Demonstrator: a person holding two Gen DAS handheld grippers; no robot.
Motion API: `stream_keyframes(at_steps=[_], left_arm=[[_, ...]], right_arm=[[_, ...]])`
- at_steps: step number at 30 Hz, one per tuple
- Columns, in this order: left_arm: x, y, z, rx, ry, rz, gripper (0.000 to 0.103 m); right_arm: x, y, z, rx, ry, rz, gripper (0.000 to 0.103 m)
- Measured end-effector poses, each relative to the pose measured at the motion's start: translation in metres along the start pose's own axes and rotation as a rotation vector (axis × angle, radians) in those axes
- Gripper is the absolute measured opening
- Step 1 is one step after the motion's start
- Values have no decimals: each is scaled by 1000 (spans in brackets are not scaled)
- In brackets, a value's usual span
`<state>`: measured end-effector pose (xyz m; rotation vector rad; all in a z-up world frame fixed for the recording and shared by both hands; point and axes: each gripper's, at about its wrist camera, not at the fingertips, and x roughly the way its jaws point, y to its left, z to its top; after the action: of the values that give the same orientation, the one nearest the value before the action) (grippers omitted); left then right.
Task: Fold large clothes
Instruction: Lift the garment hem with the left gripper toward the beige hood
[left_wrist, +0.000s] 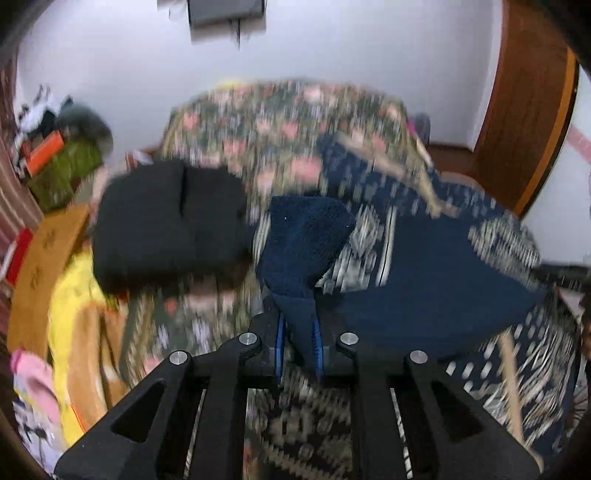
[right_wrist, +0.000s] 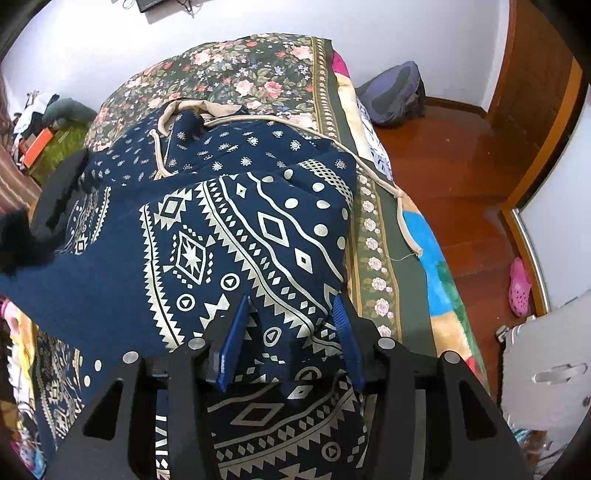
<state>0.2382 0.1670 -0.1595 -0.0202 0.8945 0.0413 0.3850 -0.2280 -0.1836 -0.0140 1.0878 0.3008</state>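
Observation:
A large navy garment with a cream geometric print (right_wrist: 229, 236) lies partly folded on the bed, its beige drawstring (right_wrist: 402, 221) trailing to the right. My left gripper (left_wrist: 299, 328) is shut on a bunched navy edge of the garment (left_wrist: 303, 240) and holds it lifted; this view is blurred. The left gripper also shows in the right wrist view (right_wrist: 62, 195) at the garment's left side. My right gripper (right_wrist: 291, 328) is open, its blue fingers (right_wrist: 232, 339) straddling a raised fold at the garment's near edge.
The bed has a floral cover (right_wrist: 236, 70) and a bright blanket (right_wrist: 424, 254) on its right side. A black folded item (left_wrist: 166, 221) lies left. Yellow cloth (left_wrist: 74, 295) and clutter (left_wrist: 55, 155) lie left. A backpack (right_wrist: 395, 92), a pink shoe (right_wrist: 519, 286) and a white case (right_wrist: 546, 369) are on the wooden floor.

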Motion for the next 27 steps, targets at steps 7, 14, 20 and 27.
stream_keyframes(at_steps=[7,14,20,27], left_arm=[[26,4,-50,24,137,26,31],[19,2,-54,91,143,85,40],[-13,0,-16,107,22,104,53],[-24,-5,58,60,-95,87,54]], right_arm=[[1,6,1,-17,8,-33,44],[-1,4,10,-7,36,-14,44],[-22,6,33,-15,-23,30,44],[-45,17,82,-10,-109,109,44]])
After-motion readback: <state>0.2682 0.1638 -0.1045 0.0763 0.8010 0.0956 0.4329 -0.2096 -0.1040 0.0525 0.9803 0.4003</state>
